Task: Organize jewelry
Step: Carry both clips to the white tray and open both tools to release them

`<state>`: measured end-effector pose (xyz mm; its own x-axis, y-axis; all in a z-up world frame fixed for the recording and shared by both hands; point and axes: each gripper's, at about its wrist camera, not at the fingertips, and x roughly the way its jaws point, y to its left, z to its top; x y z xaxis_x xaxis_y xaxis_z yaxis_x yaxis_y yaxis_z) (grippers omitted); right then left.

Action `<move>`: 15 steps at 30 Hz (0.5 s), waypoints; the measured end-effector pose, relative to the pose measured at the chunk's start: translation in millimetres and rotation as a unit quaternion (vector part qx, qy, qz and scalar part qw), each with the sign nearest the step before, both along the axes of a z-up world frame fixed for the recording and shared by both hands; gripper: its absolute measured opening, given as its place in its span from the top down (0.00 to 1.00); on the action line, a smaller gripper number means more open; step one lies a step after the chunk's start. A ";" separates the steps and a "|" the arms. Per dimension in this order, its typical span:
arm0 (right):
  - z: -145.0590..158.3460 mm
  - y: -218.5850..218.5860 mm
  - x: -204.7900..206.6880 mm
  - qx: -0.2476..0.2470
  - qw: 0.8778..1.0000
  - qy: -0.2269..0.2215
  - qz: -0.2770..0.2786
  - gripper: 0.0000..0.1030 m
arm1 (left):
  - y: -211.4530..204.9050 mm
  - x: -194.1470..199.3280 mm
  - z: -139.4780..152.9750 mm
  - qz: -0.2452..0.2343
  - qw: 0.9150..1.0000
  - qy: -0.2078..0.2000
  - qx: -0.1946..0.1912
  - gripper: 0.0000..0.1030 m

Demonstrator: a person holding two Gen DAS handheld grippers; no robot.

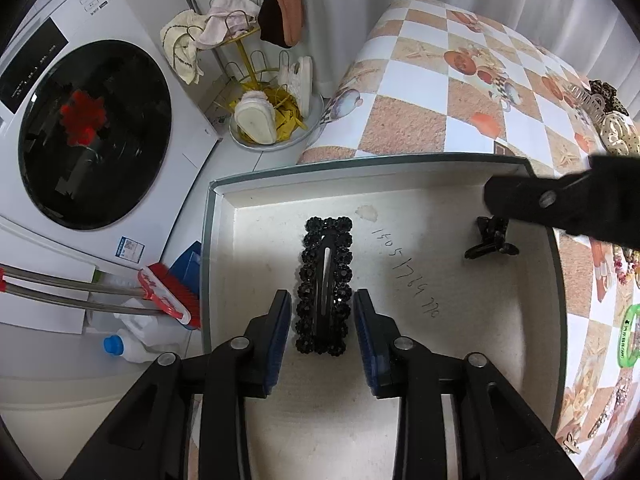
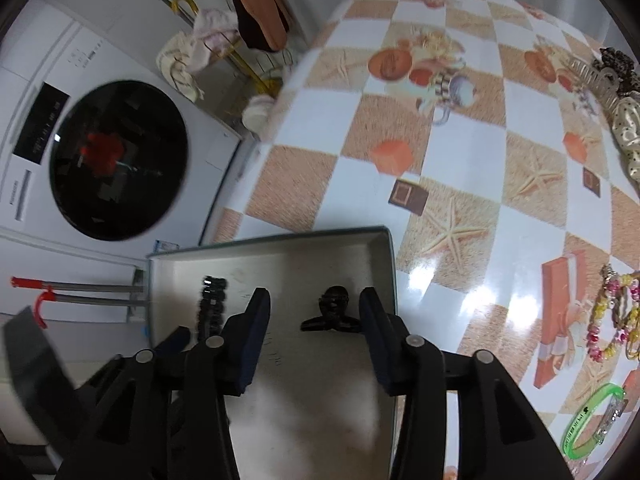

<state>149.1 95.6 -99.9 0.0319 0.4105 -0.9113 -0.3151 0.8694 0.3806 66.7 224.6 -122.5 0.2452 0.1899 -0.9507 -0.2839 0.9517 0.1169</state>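
Note:
A shallow white box (image 1: 532,360) with a grey-green rim rests on the left end of the checkered table. Flat on the box floor lies a long black beaded hair clip (image 1: 325,280), with my left gripper (image 1: 321,300) open astride its near end; a gap shows on both sides of the clip. A small black claw clip (image 2: 331,312) rests on the floor of the box (image 2: 280,240) at its right side, between the fingers of my right gripper (image 2: 315,300), which is open and not touching it. In the left wrist view that claw clip (image 1: 490,238) lies under a right gripper finger (image 1: 520,200).
Beaded bracelets (image 2: 616,312) and a green wristband (image 2: 592,420) lie on the checkered tablecloth (image 2: 460,168) right of the box. Hair claws and a dotted scrunchie (image 1: 616,136) sit at the far right. A washing machine (image 1: 92,132), shoe rack (image 1: 256,60) and brush (image 1: 168,296) are on the left.

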 end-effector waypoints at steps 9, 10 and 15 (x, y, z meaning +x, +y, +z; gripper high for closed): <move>30.8 -44.6 -11.4 0.016 0.999 -0.003 -0.043 0.34 | -14.2 -2.2 20.9 -0.012 1.000 -0.015 0.021 0.03; 32.5 -51.7 -13.4 0.015 0.999 -0.003 -0.048 0.30 | -19.7 -2.7 24.4 -0.019 0.999 -0.016 0.022 0.03; 37.1 -97.6 -21.0 0.006 0.996 0.005 -0.090 0.19 | -46.7 -1.4 35.2 -0.052 0.998 -0.018 0.016 0.03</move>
<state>128.1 -1.9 -62.8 0.0959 0.4103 -0.9069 -0.1513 0.9065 0.3941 65.4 177.9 -87.3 0.2987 0.1919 -0.9348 -0.1888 0.9721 0.1392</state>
